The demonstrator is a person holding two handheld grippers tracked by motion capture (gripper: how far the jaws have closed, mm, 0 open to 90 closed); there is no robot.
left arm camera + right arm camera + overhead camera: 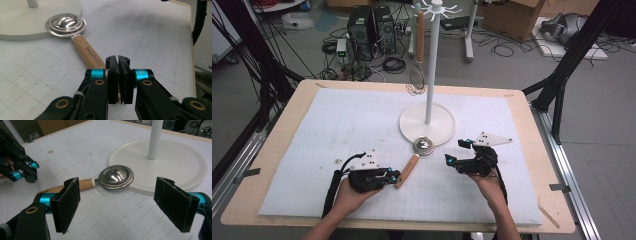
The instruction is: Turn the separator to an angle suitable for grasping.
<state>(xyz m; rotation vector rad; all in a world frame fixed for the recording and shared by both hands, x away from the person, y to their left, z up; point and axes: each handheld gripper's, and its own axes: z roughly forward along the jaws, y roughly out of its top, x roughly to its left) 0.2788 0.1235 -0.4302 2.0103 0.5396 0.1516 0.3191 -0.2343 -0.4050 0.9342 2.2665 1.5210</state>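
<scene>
A utensil with a wooden handle [407, 170] [86, 51] and a round shiny metal head [424, 146] [65, 23] [115, 177] lies on the white mat, its head resting against the edge of the stand's base. My left gripper [396, 176] [118, 60] is at the near end of the handle, its jaws pressed together with a sliver of wood between the pads. Farther off in the right gripper view, the left gripper [31, 178] appears beside the handle [86, 183]. My right gripper [457, 151] [125, 205] hovers open just right of the head, holding nothing.
A white stand has a round base [412, 125] [175, 167], a tall pole [431, 65] and hooks on top. A wire whisk [417, 75] with a wooden handle hangs from one hook. The gridded mat [337, 130] covers most of the wooden table.
</scene>
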